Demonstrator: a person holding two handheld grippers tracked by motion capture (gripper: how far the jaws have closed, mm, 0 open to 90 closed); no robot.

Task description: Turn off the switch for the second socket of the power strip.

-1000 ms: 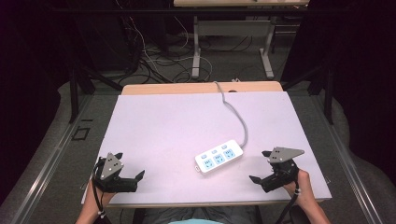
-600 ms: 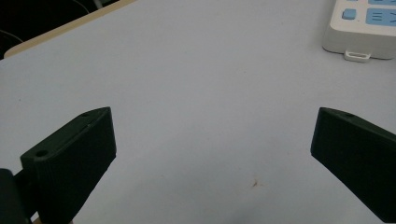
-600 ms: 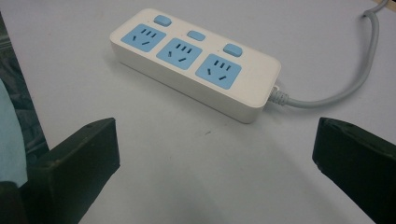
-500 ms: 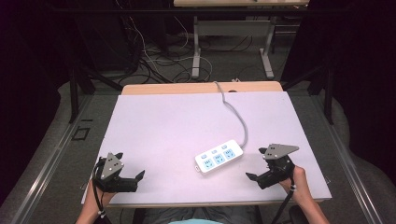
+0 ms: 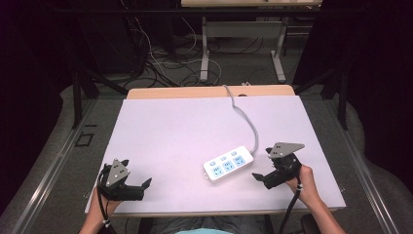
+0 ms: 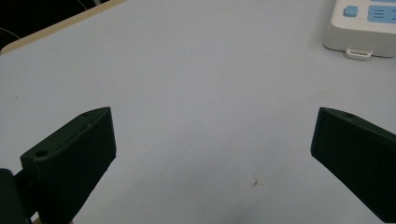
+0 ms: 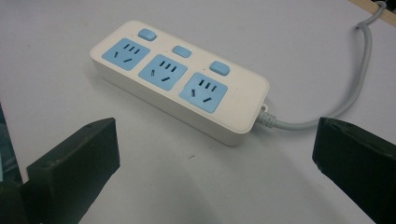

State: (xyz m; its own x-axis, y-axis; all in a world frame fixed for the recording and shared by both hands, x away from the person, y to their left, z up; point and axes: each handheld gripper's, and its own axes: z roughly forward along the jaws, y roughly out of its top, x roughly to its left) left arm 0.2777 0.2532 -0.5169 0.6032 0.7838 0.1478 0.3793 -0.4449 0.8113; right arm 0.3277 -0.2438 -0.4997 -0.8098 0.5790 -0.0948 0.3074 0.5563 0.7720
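The right hand-held gripper [image 5: 265,178] sits near the front edge of the worktop [image 5: 170,131] with its jaws wide apart, holding nothing. The white power strip [image 5: 228,163] lies flat just to its left, close but not touching. The strip's grey cord [image 5: 246,119] runs away to the far edge. The left hand-held gripper [image 5: 141,187] is well apart from the strip, jaws apart too.

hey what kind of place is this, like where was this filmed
Most likely a lab or test workspace, not a home: a bare white table holding just a power strip, loose cables on the floor behind it, and dark surroundings.
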